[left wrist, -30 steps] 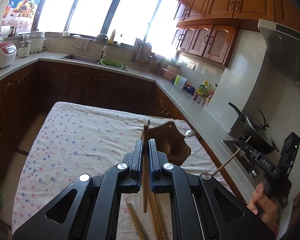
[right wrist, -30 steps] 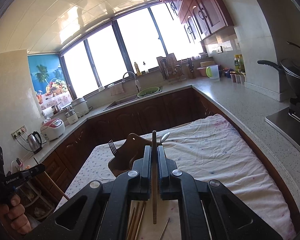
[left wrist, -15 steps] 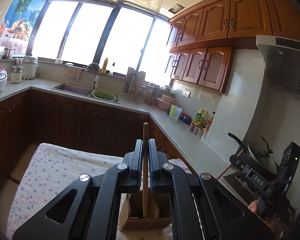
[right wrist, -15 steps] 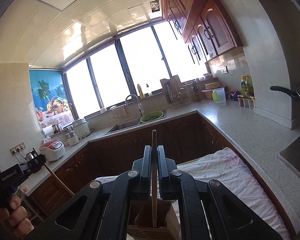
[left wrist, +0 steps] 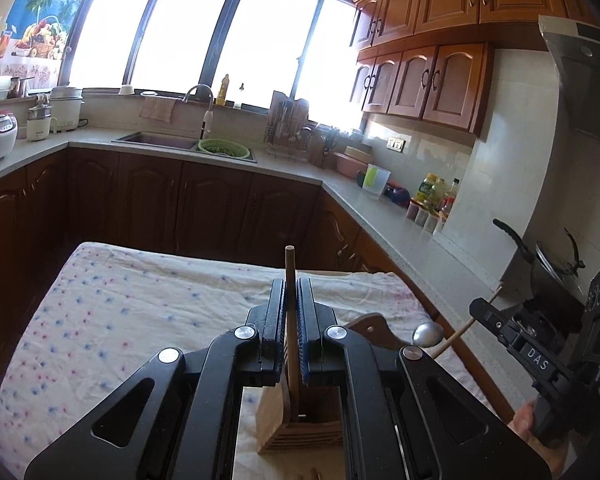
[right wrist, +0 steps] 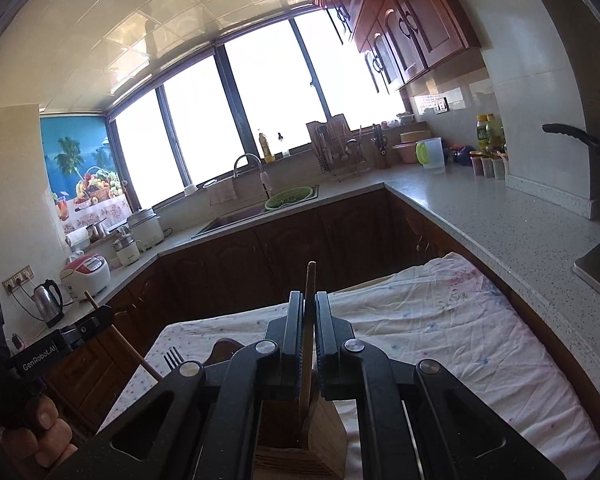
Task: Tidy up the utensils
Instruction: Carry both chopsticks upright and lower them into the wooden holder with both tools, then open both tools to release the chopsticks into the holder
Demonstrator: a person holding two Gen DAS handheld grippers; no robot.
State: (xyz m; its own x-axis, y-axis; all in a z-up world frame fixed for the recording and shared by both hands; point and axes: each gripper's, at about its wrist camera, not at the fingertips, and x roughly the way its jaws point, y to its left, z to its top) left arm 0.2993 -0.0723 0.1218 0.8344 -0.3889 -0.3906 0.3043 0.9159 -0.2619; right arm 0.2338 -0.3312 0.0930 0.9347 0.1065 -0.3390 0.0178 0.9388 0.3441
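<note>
Left gripper [left wrist: 290, 312] clamped tight on a wooden chopstick [left wrist: 289, 280], held upright, lower end poking down into the open compartment of the wooden utensil holder [left wrist: 300, 428] right underneath. Can't quite tell if the tip touches the bottom. Right gripper [right wrist: 308, 320] also pinched shut on its own wooden chopstick [right wrist: 309, 292], same deal, standing up with its lower end inside the holder [right wrist: 324, 432]. Pretty snug in there, holder walls close on both sides of each stick.

Just past the holder: a spoon [left wrist: 427, 335] bowl sticking up on the right in the left view, a fork [right wrist: 173, 358] on the left in the right view. Both grippers close together over the same box, each visible at the other's frame edge.

Further out, plenty of bare floral tablecloth [left wrist: 140, 304] ahead and to the left, table edge running close to the dark cabinets. Beyond that, the countertop [right wrist: 500, 216] wrapping the corner, sink [left wrist: 156, 140] with a green colander [left wrist: 224, 148], then the big windows.
</note>
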